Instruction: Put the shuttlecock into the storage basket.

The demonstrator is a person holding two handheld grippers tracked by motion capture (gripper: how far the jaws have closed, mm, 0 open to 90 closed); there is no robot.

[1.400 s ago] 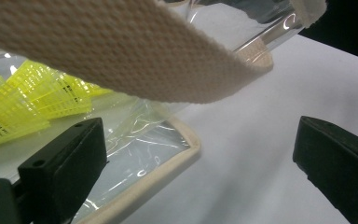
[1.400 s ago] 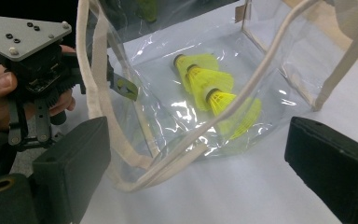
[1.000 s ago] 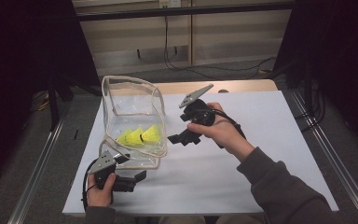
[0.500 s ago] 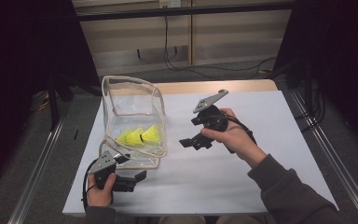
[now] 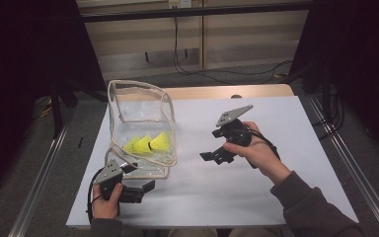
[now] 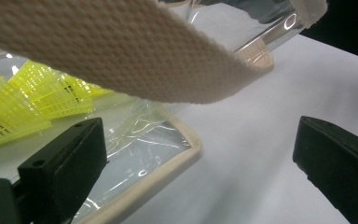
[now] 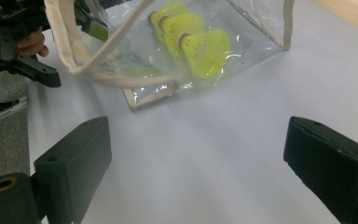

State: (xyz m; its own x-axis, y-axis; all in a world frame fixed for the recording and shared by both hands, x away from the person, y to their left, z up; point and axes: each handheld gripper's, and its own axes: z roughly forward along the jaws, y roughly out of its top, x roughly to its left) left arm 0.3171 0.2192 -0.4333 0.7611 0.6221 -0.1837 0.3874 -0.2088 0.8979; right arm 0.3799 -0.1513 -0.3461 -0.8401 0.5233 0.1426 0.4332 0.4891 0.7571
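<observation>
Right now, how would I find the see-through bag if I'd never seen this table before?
Look at the white table and go to its left half, just above the left gripper. There stands the clear bag, edged in cream fabric, with a cream strap looping over its near side. It is the one see-through thing there, with yellow shuttlecocks lying inside.

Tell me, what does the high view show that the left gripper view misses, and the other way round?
The high view takes in the whole white table, the right gripper held open above it, the person's hands and the dark room around. The left gripper view gets close enough to show the weave of the beige strap and creases in the clear plastic. Both show the transparent bag and the yellow shuttlecocks inside it.
</observation>
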